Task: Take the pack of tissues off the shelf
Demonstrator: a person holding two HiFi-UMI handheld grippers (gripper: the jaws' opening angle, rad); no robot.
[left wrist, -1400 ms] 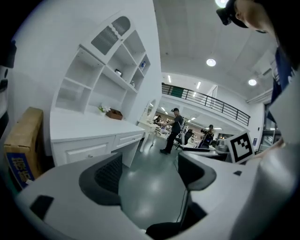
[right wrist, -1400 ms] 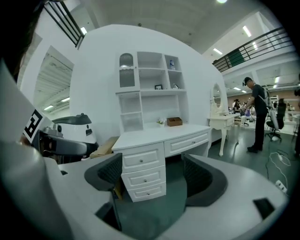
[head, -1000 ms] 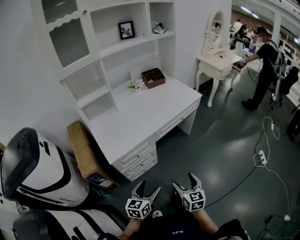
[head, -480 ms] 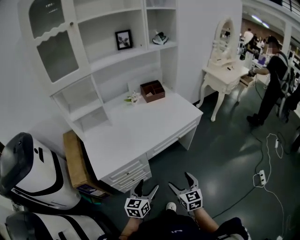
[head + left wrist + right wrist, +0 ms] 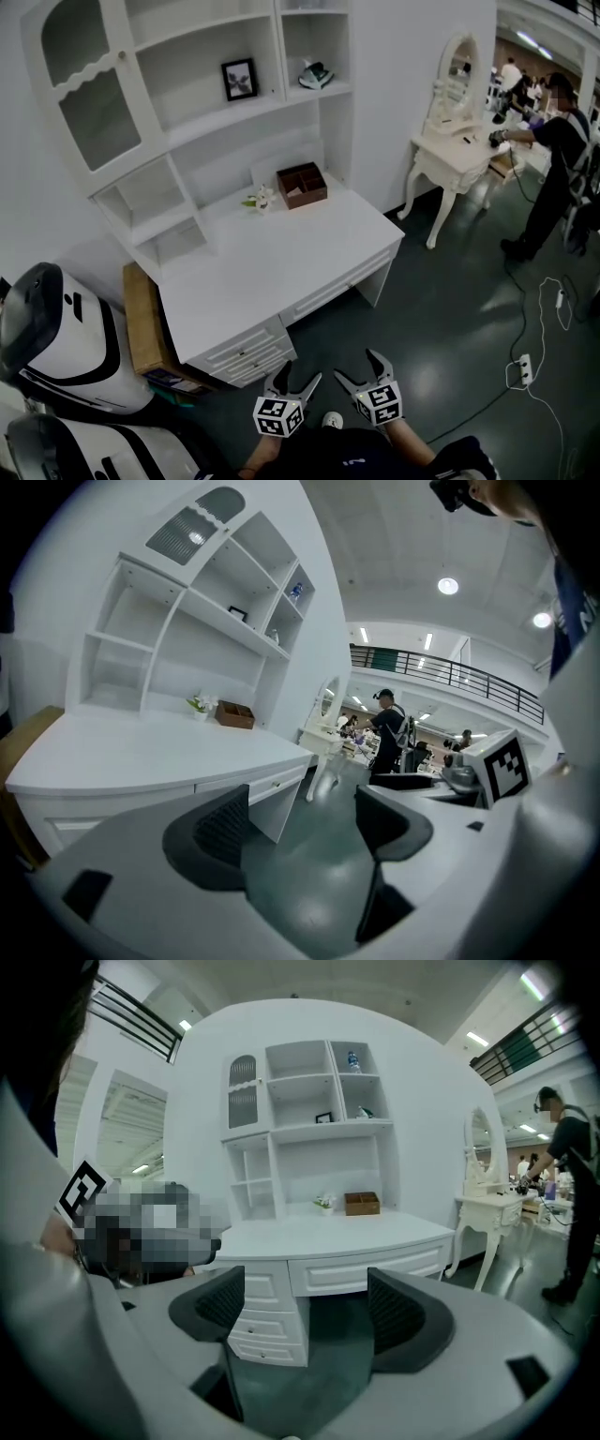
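The pack of tissues [image 5: 316,75] is a small white and green bundle lying on the upper right shelf of the white desk hutch [image 5: 281,98]. It also shows small in the right gripper view as the tissue pack [image 5: 364,1112]. My left gripper [image 5: 298,382] and right gripper [image 5: 357,367] hang low in front of my body, well short of the desk [image 5: 281,262] and far below the shelf. Both stand open with nothing between the jaws, as the left gripper [image 5: 300,827] and right gripper [image 5: 305,1307] show in their own views.
A framed picture [image 5: 239,79] stands on the middle shelf. A brown box [image 5: 302,184] and a small flower pot [image 5: 258,200] sit at the back of the desk. A white machine [image 5: 66,347] and a wooden board [image 5: 141,319] stand left. A vanity table [image 5: 455,141], a person [image 5: 553,159] and floor cables [image 5: 525,366] are right.
The desk and hutch have shifted lower and slightly left in the head view as I came closer. Both grippers stay open and low, side by side.
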